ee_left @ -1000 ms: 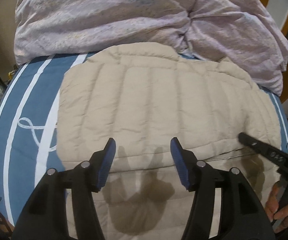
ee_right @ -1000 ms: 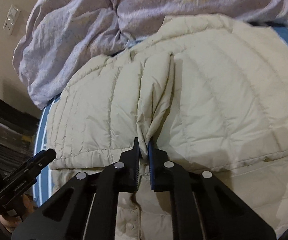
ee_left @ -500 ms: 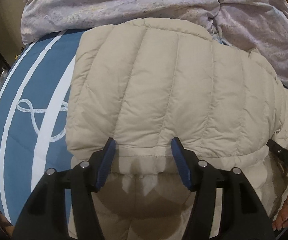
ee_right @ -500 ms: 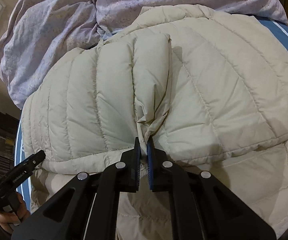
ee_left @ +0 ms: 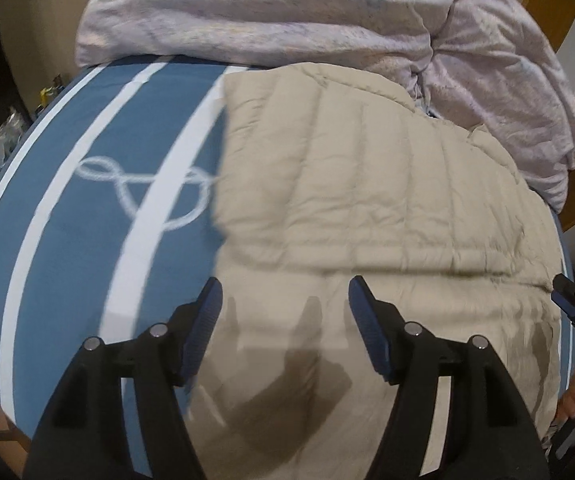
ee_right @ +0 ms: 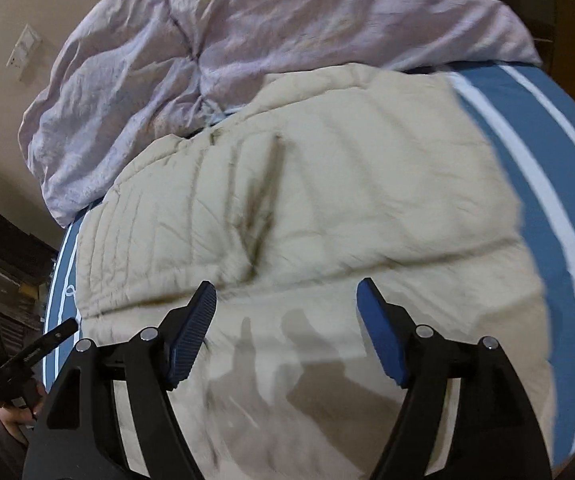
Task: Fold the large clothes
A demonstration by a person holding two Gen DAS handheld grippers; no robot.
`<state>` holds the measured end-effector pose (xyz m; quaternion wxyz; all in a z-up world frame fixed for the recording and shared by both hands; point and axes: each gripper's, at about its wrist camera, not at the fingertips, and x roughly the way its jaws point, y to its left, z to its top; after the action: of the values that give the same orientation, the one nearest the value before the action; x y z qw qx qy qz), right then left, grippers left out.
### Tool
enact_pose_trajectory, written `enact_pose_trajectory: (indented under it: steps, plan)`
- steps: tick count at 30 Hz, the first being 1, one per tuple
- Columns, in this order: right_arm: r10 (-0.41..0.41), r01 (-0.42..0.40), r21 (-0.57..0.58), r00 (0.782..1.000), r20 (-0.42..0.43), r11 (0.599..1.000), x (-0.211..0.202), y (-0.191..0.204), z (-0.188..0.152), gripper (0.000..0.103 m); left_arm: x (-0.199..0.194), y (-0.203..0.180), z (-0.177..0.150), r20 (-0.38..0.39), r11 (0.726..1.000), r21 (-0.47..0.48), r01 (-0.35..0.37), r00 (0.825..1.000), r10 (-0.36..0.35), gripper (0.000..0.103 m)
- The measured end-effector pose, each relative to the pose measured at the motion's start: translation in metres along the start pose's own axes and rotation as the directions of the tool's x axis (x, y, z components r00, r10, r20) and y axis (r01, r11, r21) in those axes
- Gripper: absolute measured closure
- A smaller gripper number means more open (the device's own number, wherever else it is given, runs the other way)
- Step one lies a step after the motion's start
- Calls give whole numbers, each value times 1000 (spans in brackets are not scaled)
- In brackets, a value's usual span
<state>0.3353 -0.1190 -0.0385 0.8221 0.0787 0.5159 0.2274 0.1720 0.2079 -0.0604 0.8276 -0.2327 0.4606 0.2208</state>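
Beige quilted down jacket (ee_left: 367, 208) lies on the bed (ee_left: 67, 208), folded: an upper layer ends in a fold edge running across both views, with a lower layer reaching toward the cameras. The bed cover is blue with white stripes and a white rope-knot figure. In the left wrist view the jacket fills the centre and right, and bare cover shows to its left. In the right wrist view the jacket (ee_right: 327, 184) fills the centre, with bare cover (ee_right: 547, 184) to its right.

Crumpled lilac duvet (ee_left: 287, 12) sits at the far end of the bed, its near edge meeting the jacket's far edge. Same duvet (ee_right: 247, 28) in the right view, far and left.

Left gripper (ee_left: 283, 312): fingers apart, above the near layer of the jacket, nothing between them; jaws have just been opening further. Their shadow falls on the fabric below.

Right gripper (ee_right: 285, 312): fingers wide apart, nothing clamped; jaws have just sprung open. A dark crease (ee_right: 263, 216) in the jacket runs away from the gap between the fingers toward the far side. Both frames are motion-blurred.

Each gripper shows at the edge of the other's view: the right one at the right edge of the left view, the left one at the lower left of the right view, each with part of a hand (ee_right: 15, 416) on its grip. A wall switch plate (ee_right: 23, 52) is at the far left.
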Motion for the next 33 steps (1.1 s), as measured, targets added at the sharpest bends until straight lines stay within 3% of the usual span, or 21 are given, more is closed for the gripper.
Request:
enact_pose_trajectory:
  steps: [9,21,28,33]
  plan:
    - [-82,80,113,997,16,990,-48,-69,-54,29,-35,41,-72,1,1000,0,0,1000,0,37]
    - [-188,171,245,981,50,954,-98,-143,-119,29,-47,64,-135,-12,999,-44,23,1000,-23,37]
    - [-148,135,251,988,34,958,-102,-157,-145,29,-52,70,-157,8,995,-75,60,998,-60,40]
    - [-119,110,232,993,25,966,-98,-155,-155,31,-55,67,-164,17,990,-96,104,995,-103,50]
